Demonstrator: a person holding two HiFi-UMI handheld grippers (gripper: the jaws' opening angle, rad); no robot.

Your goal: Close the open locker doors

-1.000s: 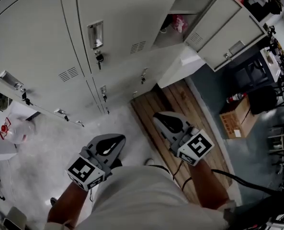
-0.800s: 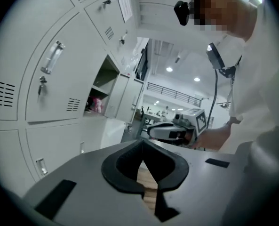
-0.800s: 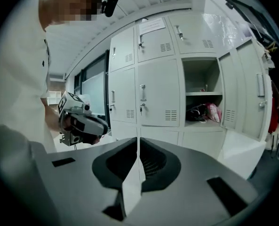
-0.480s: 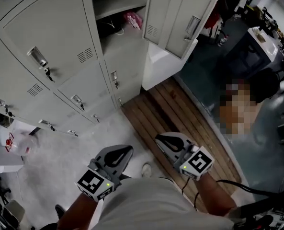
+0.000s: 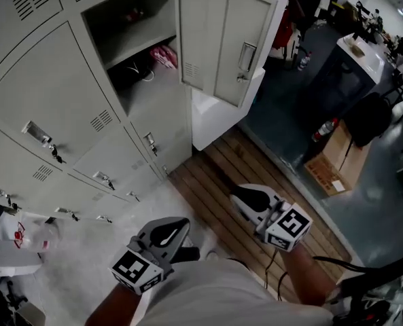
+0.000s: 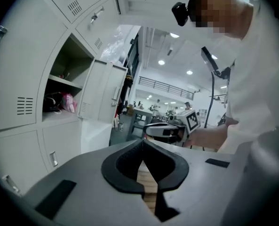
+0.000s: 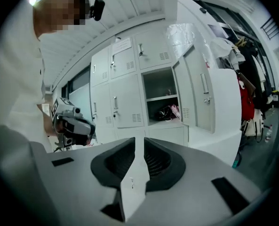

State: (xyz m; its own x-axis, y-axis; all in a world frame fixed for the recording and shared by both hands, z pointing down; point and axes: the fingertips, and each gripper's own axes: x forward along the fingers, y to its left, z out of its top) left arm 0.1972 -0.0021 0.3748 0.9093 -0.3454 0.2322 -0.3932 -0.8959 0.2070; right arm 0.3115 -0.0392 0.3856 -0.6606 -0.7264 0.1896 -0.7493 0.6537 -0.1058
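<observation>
- The open locker door (image 5: 221,43) stood swung out from the bank of lockers (image 5: 51,107), at the upper middle of the head view. It hung from its left edge with its handle (image 5: 247,56) towards the room.
- Beside it the open compartment (image 5: 123,36) showed a shelf. Below the shelf lay a pink item (image 5: 164,55) and, just beside it, a dark bag (image 5: 130,73).
- The locker doors to the left of and below that compartment were all shut, each with a small latch.
- A white block (image 5: 215,124) stood against the lockers under the open door, and a strip of wooden slats (image 5: 221,175) ran along the floor from it towards the person.
- The left gripper (image 5: 172,228) was held low in the head view, in front of the person's light shirt. It pointed towards the lockers and was well apart from the open door. In its own view the jaws met at the tips with nothing between them.
- The right gripper (image 5: 247,197) was held beside it over the slats, also well apart from the door. Its jaws were closed to a thin slit and gripped nothing.
- Farther right, on the dark floor, sat a cardboard box (image 5: 330,168), with a red-and-white bottle-shaped thing (image 5: 325,128) near it; what it was could not be told.
</observation>
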